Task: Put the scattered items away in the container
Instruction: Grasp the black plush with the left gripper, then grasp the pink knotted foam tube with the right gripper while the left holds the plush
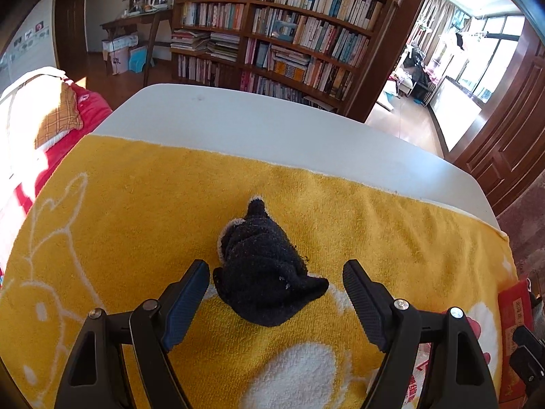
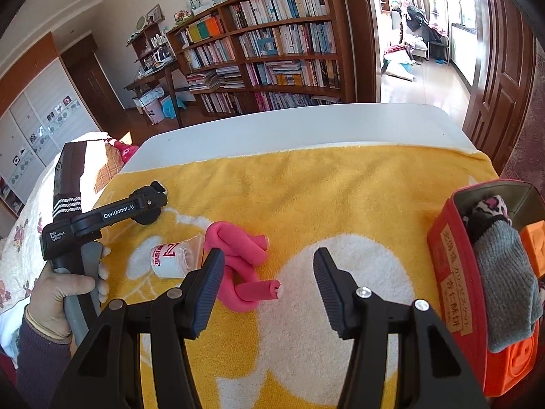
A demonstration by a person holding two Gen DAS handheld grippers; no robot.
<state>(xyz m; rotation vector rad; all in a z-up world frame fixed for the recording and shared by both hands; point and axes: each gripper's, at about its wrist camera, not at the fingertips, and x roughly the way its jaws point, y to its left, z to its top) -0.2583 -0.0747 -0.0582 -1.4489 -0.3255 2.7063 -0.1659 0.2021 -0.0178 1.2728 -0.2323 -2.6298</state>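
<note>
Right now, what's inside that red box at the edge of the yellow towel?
In the red rectangular box lie a grey knitted sock, draped over its rim, and a leopard-print pink fuzzy sock. An orange plastic piece sits behind them. Whatever lies beneath the socks is hidden.

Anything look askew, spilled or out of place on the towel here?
The small clear plastic bottle with a white label lies tipped on its side on the yellow towel, beside the knotted pink foam tube. No spill is visible.
</note>
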